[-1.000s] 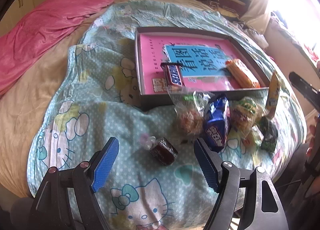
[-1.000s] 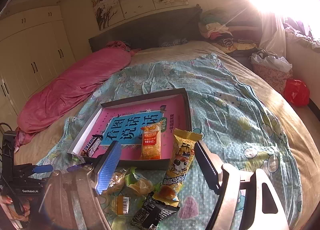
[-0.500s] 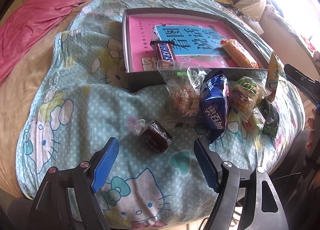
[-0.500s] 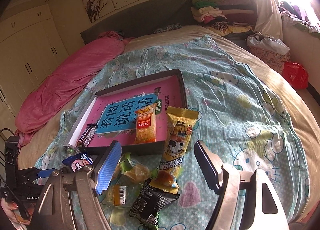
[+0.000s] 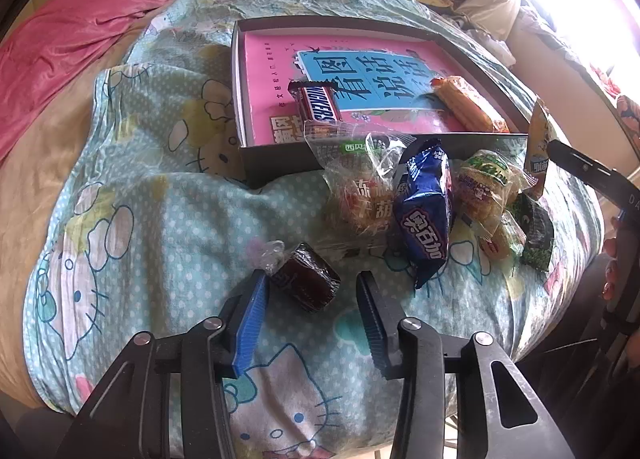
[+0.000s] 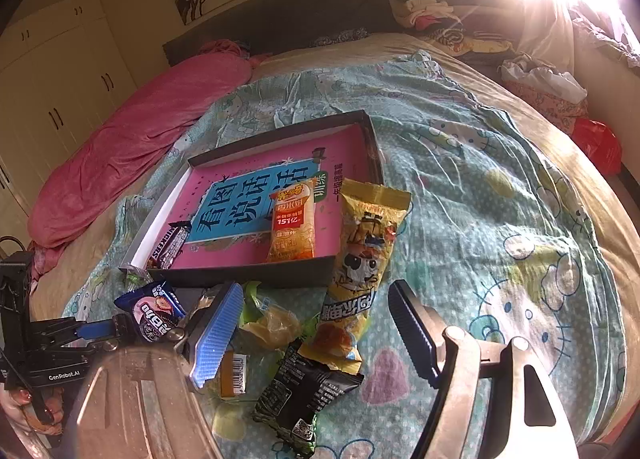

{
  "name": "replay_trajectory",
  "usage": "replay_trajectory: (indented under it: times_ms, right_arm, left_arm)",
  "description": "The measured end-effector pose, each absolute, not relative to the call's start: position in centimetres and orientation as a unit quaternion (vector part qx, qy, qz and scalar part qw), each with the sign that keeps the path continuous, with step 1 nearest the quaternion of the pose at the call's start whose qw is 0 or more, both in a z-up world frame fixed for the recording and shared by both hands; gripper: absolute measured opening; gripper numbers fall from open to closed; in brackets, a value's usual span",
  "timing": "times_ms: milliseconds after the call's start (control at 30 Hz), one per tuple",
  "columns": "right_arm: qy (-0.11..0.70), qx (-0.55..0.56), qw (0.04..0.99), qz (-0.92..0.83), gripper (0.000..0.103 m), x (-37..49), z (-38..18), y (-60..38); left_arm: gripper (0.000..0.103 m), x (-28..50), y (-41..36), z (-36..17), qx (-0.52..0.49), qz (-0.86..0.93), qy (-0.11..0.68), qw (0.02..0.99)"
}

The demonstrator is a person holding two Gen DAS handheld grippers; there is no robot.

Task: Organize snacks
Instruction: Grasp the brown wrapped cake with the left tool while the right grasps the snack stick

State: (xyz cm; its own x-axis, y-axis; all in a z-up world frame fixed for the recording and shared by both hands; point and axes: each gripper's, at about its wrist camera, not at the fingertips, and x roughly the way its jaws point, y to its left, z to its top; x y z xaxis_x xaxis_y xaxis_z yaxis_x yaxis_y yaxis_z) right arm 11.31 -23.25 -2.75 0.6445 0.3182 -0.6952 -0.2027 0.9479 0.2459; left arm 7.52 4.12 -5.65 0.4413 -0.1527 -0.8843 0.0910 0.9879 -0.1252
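Note:
A dark brown wrapped snack [image 5: 306, 283] lies on the bedspread between the fingers of my left gripper [image 5: 312, 278]. The jaws are closing, and a gap still shows at the right pad. Beyond it sits a pile: a clear packet [image 5: 360, 195], a blue cookie packet [image 5: 424, 219] and a green-labelled packet [image 5: 484, 187]. The dark tray [image 5: 280, 163] holds a Snickers bar [image 5: 318, 107] and an orange packet [image 5: 468, 109]. My right gripper [image 6: 316, 295] hangs open above a yellow packet [image 6: 364, 251] leaning on the tray and a black packet [image 6: 308, 399].
The tray [image 6: 280, 131] rests on a Hello Kitty bedspread [image 6: 480, 187], lined with a pink book. A pink blanket [image 6: 132, 143] lies along the left, and clothes [image 6: 424, 15] are piled at the headboard. The bed's edge is just below both grippers. A hand [image 5: 612, 263] shows at right.
My left gripper's jaws have narrowed around the dark brown snack, which now sits closer between them. The right gripper has sunk a little toward the snack pile, its jaws unchanged.

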Motion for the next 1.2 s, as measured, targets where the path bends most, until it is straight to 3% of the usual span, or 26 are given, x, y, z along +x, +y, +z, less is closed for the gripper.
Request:
replay_trajectory:
  times_ms: [300, 567, 633, 1200]
  right_arm:
    - [0.423, 0.079, 0.893, 0.135, 0.072, 12.3, -4.6, -23.5]
    - [0.440, 0.093, 0.880, 0.151, 0.041, 13.1, -5.8, -23.7]
    - [0.445, 0.097, 0.877, 0.154, 0.027, 13.3, -6.1, -23.8]
    - [0.406, 0.115, 0.890, 0.169, 0.025, 12.8, -4.3, -24.4]
  left_arm:
    - [0.040, 7.9, 4.8, -6.0, -0.052, -0.071, 0.520, 0.850]
    - [0.035, 8.1, 4.8, -6.0, -0.056, -0.074, 0.516, 0.852]
    - [0.035, 8.1, 4.9, -6.1, -0.062, -0.076, 0.516, 0.851]
    - [0.032, 8.1, 5.1, -6.2, -0.078, -0.081, 0.516, 0.849]
